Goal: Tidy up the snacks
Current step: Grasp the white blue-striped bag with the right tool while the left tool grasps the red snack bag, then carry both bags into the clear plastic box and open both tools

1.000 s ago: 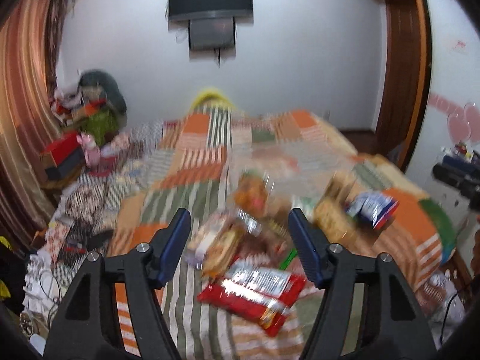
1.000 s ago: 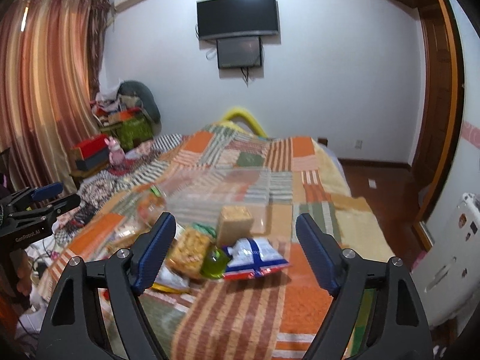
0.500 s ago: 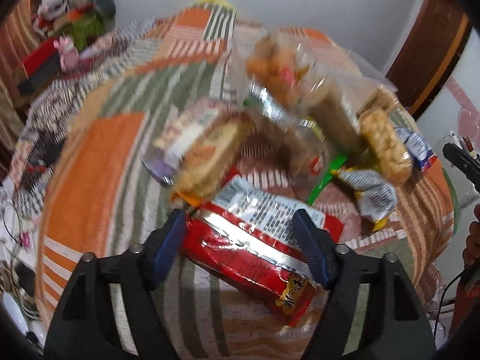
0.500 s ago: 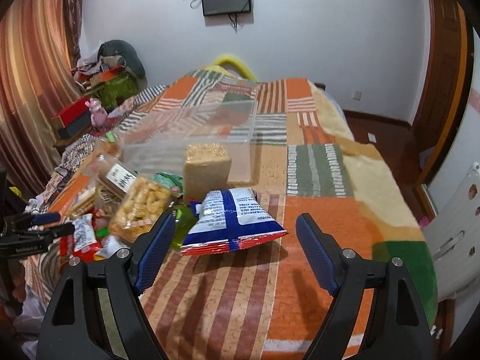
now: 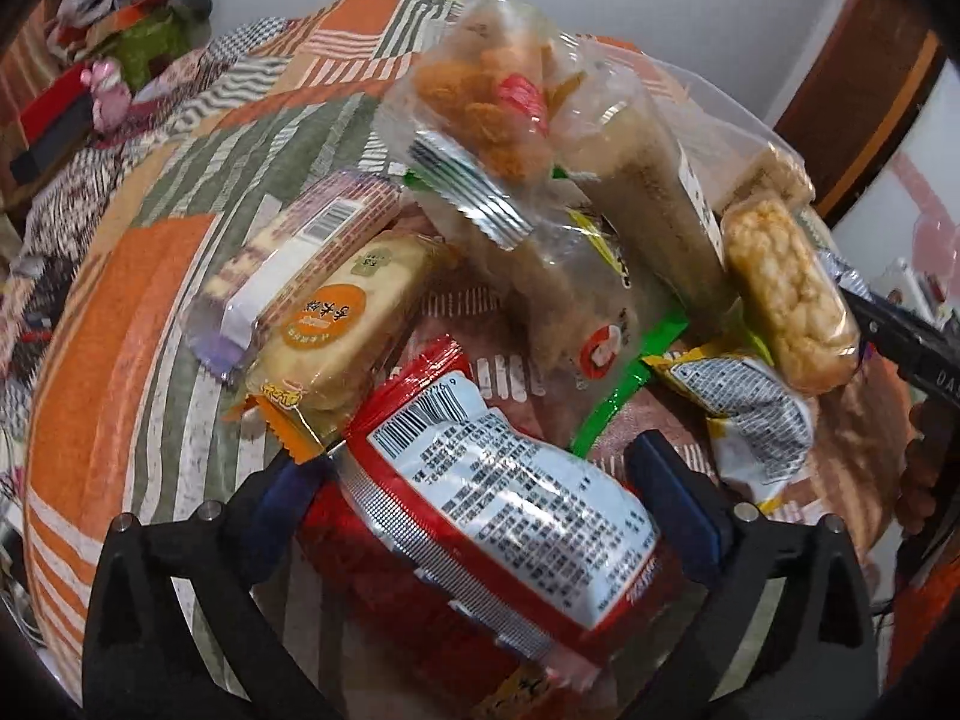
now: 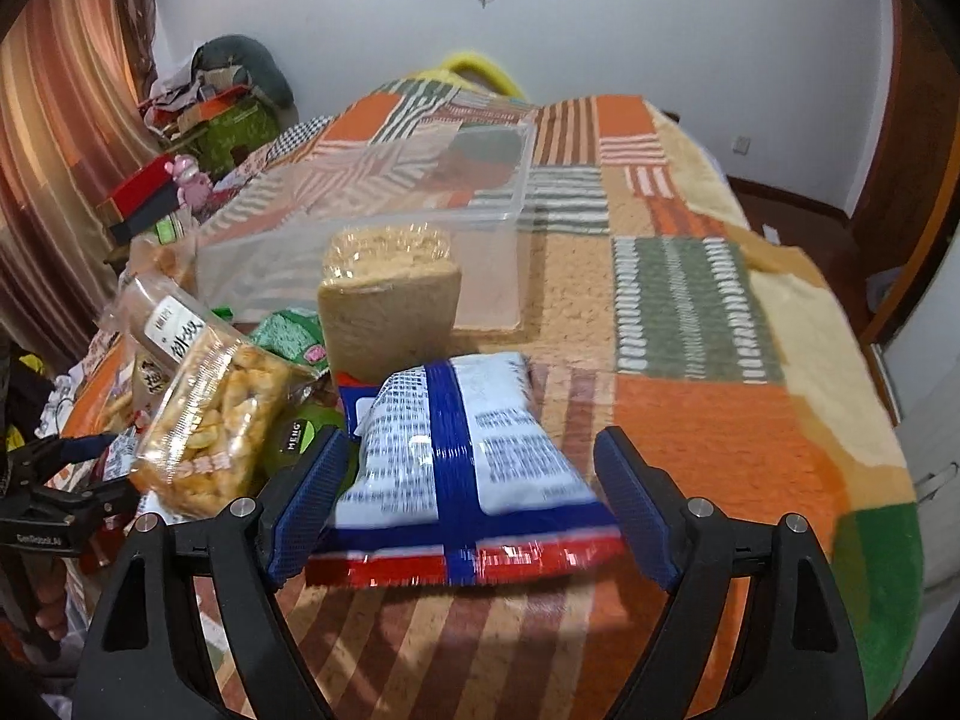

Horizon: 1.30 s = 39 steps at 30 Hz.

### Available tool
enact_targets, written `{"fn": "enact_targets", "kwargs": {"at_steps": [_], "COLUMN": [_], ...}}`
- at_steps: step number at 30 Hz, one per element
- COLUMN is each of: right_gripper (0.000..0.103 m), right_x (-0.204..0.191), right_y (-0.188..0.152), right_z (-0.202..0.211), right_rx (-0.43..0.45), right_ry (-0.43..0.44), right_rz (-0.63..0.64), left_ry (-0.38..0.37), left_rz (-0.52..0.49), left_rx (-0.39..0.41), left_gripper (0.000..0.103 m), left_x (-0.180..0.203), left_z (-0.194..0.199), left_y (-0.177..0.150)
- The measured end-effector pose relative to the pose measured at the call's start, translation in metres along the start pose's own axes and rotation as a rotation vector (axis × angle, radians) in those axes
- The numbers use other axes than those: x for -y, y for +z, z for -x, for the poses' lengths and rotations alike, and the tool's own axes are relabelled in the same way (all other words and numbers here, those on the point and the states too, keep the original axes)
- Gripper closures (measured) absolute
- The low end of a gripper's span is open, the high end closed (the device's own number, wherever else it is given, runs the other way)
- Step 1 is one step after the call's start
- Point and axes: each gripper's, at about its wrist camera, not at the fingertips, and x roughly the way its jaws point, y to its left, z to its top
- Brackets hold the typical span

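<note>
A pile of snack packets lies on a patchwork bed cover. In the left wrist view my left gripper (image 5: pixel 480 492) is open, its fingers on either side of a red packet (image 5: pixel 504 516) with a white printed back. Beyond it lie an orange biscuit pack (image 5: pixel 336 330), a clear bag of fried snacks (image 5: pixel 486 96) and a rice cracker pack (image 5: pixel 786 300). In the right wrist view my right gripper (image 6: pixel 468 504) is open around a blue and white packet (image 6: pixel 462 456). A clear plastic box (image 6: pixel 372 228) stands behind a tan cracker block (image 6: pixel 390 300).
The bed cover (image 6: pixel 720 396) stretches right and far of the pile. A heap of boxes and clothes (image 6: pixel 204 120) sits at the far left by the curtain. My left gripper also shows at the left edge of the right wrist view (image 6: pixel 54 498).
Both grippers have dropped and moved forward toward the pile. The left one now straddles the red packet, the right one straddles the blue and white packet. Both stay open.
</note>
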Motion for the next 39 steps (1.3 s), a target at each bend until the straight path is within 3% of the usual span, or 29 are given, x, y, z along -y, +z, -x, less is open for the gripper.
{"fn": "enact_targets", "kwargs": {"at_steps": [3, 7, 9, 14, 17, 19, 21, 25, 28, 34, 39], "right_gripper": [0.022, 0.041, 0.044, 0.045, 0.045, 0.045, 0.045, 0.046, 0.046, 0.046, 0.046], "right_x": [-0.002, -0.002, -0.004, -0.001, 0.001, 0.002, 0.002, 0.003, 0.001, 0.000, -0.001], "right_y": [-0.002, -0.004, -0.007, -0.009, -0.012, -0.014, -0.017, -0.019, -0.020, -0.022, -0.021], "right_z": [-0.004, -0.002, 0.002, 0.010, 0.018, 0.022, 0.028, 0.036, 0.041, 0.050, 0.058], "right_rx": [-0.008, -0.014, -0.011, 0.002, 0.011, 0.018, 0.024, 0.032, 0.043, 0.071, 0.104], "right_ry": [0.003, 0.038, 0.033, 0.034, 0.041, 0.039, 0.039, 0.040, 0.035, 0.043, 0.044], "right_rz": [0.000, -0.008, 0.003, 0.004, -0.009, -0.012, -0.012, -0.006, 0.002, 0.000, 0.000], "left_ry": [0.004, 0.021, 0.029, 0.047, 0.026, -0.026, -0.038, -0.049, -0.007, 0.034, 0.040], "left_rz": [-0.018, 0.006, 0.017, 0.020, 0.057, 0.108, 0.140, 0.115, 0.080, 0.042, 0.021], "left_rx": [-0.003, -0.001, 0.014, 0.039, -0.017, -0.067, -0.067, -0.056, -0.033, 0.008, 0.029], "left_gripper": [0.001, 0.001, 0.001, 0.001, 0.001, 0.001, 0.001, 0.001, 0.001, 0.034, 0.035], "left_x": [-0.004, -0.014, -0.018, -0.025, -0.029, -0.033, -0.032, -0.022, -0.014, -0.009, -0.009], "left_z": [0.001, 0.013, 0.022, 0.041, 0.033, 0.022, 0.016, 0.010, 0.004, 0.009, 0.031], "left_y": [0.000, -0.003, -0.003, -0.009, -0.016, -0.018, -0.018, -0.012, -0.012, -0.014, -0.023]}}
